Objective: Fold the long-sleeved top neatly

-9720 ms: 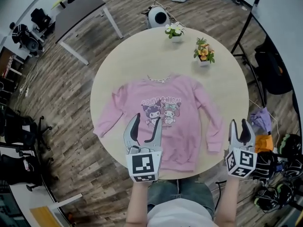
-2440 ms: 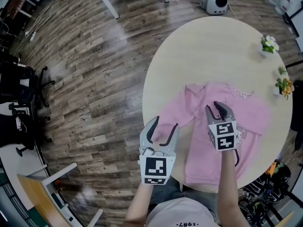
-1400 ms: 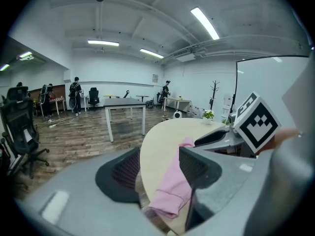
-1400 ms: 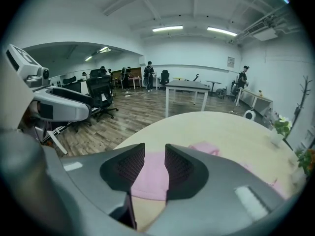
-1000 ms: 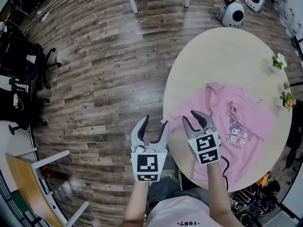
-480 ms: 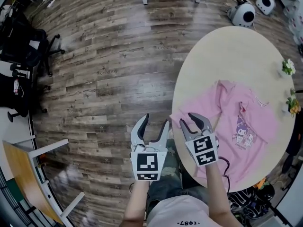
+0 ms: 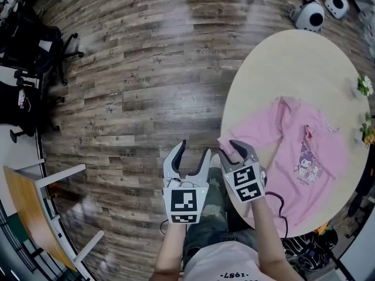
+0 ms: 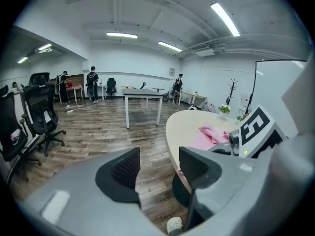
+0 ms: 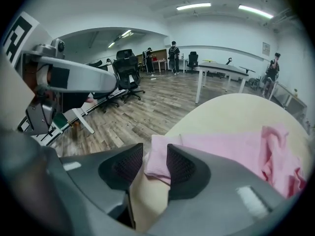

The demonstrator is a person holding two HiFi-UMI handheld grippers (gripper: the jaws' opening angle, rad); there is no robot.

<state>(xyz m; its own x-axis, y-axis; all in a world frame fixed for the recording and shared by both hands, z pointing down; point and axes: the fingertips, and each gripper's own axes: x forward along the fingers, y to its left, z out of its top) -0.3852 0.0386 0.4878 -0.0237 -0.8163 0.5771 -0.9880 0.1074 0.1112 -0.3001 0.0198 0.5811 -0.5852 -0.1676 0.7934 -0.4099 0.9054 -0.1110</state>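
– Wood-plank floor [image 7: 129,69] fills the left of the head view, with the round table [image 7: 275,57] at the right. Where's the garment?

– The pink top [image 7: 304,139] lies on that table, print side up. One sleeve [image 7: 252,127] runs toward the lower-left edge, and its cuff [image 9: 158,163] rests right at the rim.

– And the tongs?

– The right gripper [image 7: 229,150] points down at that cuff. Its jaws have just been opening and now stand about half apart. The cuff shows in the gap between them, but neither pad presses on it, so nothing is held. The left gripper [image 7: 193,148] sits just left of it, out over the floor beyond the table edge. Its jaws are wide apart and empty.

– So which step is this?

– My guess is the sleeve fold, at the point of taking the cuff. The body of the top isn't folded yet.

– What does the next move need?

– Probably the right jaws should settle around the cuff and close on both layers. Then the sleeve can be carried up and right across the chest. The cuff sits at the very rim, so a shallow bite could let it slip off the edge.
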